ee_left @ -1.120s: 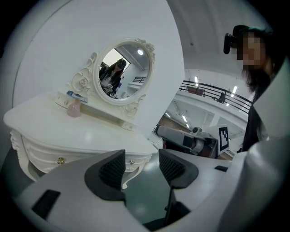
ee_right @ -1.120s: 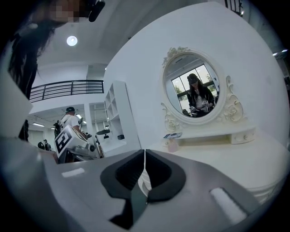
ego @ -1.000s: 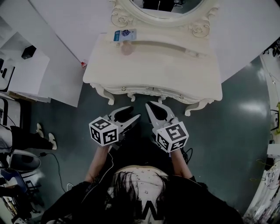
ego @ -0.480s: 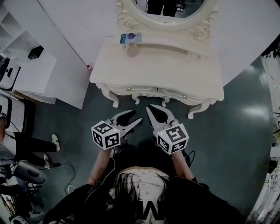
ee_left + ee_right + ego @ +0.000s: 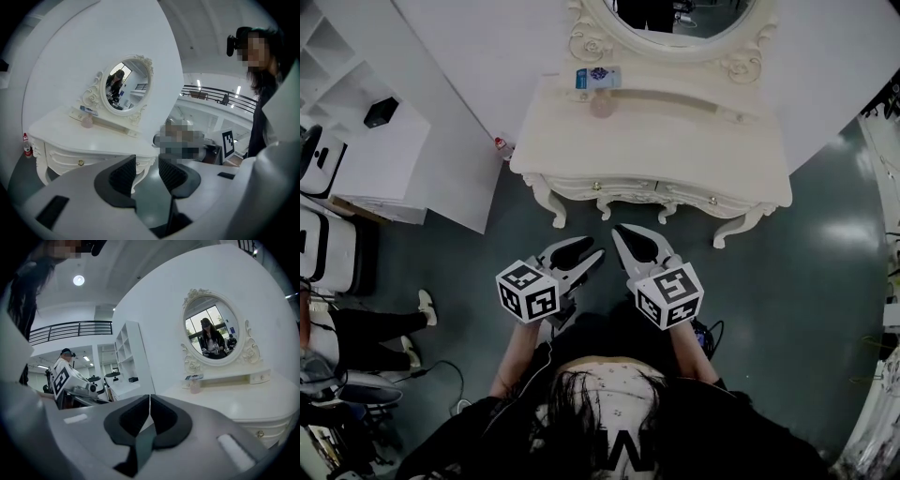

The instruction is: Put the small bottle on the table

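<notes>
Dark green floor fills the head view, with a white wall at the top. Against that wall stands a cream counter with an oval mirror at its back. The pink bottle stands upright on the counter's left part, just in front of the ledge below the mirror. A blue and white box sits on that ledge behind it. A red bottle is on the floor by the counter's left corner, and white shelves stand further left. Both tools are held low in front of the person, well apart from the counter. The left tool and the right tool point towards it side by side.

From the left gripper view, the left tool has a gap between its jaws, which are closing with nothing between them. Beyond it the counter shows, with the pink bottle near the mirror and the red bottle low at the left.

From the right gripper view, the right tool has its jaws pressed together and empty. The counter lies to the right, with the pink bottle under the mirror. The shelves stand against the wall behind.
</notes>
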